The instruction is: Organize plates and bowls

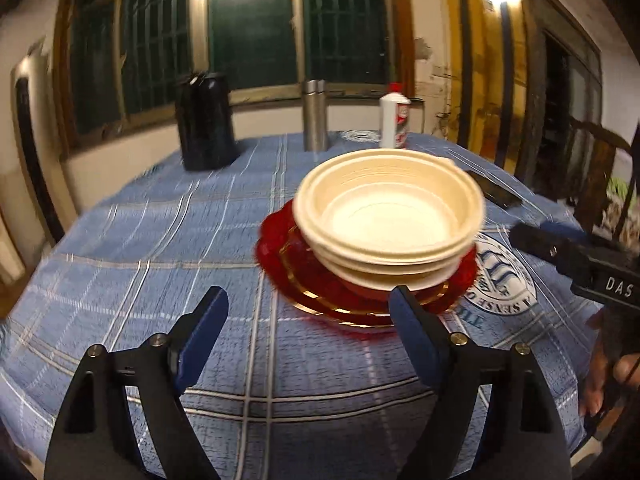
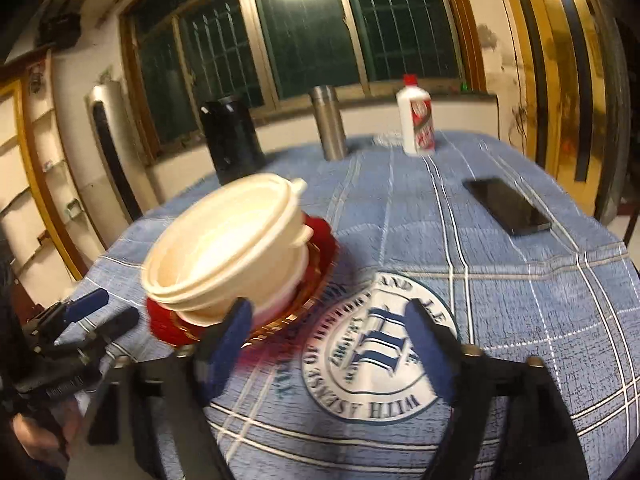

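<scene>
A stack of cream bowls point(image 1: 388, 216) point(image 2: 224, 248) sits on red plates with gold rims point(image 1: 288, 256) point(image 2: 320, 236) on the blue checked tablecloth point(image 1: 160, 240). My left gripper point(image 1: 308, 294) stands open just short of the stack's near side; its right finger overlaps the plate rim in the picture, and nothing is between the pads. My right gripper point(image 2: 328, 306) is open too, over the round crest printed on the cloth, with the stack to its left. Each gripper shows in the other's view, the right one point(image 1: 532, 232) and the left one point(image 2: 116, 306), flanking the stack.
At the table's far side stand a black jug point(image 1: 206, 120), a steel flask point(image 1: 315, 116) and a white bottle with a red cap point(image 1: 395, 120). A dark phone point(image 2: 508, 206) lies right of the stack. A wooden chair point(image 1: 596, 168) stands beyond the right edge.
</scene>
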Available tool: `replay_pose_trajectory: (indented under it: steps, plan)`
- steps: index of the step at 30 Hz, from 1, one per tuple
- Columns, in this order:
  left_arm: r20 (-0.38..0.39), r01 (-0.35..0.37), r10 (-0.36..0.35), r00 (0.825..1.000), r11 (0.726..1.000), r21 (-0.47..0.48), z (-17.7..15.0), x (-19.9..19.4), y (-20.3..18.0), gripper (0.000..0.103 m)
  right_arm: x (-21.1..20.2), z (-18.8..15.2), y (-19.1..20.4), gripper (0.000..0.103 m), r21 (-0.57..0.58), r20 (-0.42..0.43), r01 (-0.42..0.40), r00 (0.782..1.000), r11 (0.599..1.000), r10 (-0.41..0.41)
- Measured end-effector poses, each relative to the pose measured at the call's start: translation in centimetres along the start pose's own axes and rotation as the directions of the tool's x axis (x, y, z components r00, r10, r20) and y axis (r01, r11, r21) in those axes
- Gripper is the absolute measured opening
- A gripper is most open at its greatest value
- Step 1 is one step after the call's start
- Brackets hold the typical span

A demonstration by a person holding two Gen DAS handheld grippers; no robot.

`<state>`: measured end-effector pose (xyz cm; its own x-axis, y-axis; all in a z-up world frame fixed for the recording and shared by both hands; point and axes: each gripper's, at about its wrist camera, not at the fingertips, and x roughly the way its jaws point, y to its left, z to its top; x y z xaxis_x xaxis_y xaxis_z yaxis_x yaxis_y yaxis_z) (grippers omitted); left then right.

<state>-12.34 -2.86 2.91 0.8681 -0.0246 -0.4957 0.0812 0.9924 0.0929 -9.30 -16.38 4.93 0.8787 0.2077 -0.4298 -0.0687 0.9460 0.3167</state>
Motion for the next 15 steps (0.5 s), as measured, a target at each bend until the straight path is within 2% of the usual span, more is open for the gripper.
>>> replay_pose_trajectory:
  steps: [4, 8, 10, 13, 15]
  plan:
    - [-0.054, -0.016, 0.020, 0.998, 0.998, 0.065, -0.1, 1.0, -1.2, 0.087, -0.4, -0.2, 1.4, 0.101, -0.067, 0.021, 0.039, 0.999, 0.997, -0.037]
    - [-0.116, -0.086, 0.095, 0.989, 0.993, 0.080, -0.5, 2.0, -1.3, 0.089, -0.4, -0.2, 1.6, 0.101, -0.072, 0.013, 0.067, 0.998, 0.995, -0.066]
    - [-0.131, -0.069, 0.079, 0.988, 0.995, 0.077, -0.6, 2.1, -1.3, 0.089, -0.3, -0.2, 1.3, 0.101, -0.054, 0.006, 0.064, 0.998, 0.996, -0.064]
    - [-0.126, -0.011, 0.015, 0.992, 0.999, 0.032, -0.5, 1.9, -0.7, 0.089, -0.2, -0.2, 0.6, 0.101, -0.027, -0.003, 0.067, 0.998, 0.997, -0.067]
    - [-0.116, -0.008, 0.010, 0.993, 1.000, 0.018, -0.4, 1.9, -0.6, 0.089, 0.0, -0.2, 0.6, 0.101, -0.026, -0.008, 0.074, 0.997, 0.997, -0.074]
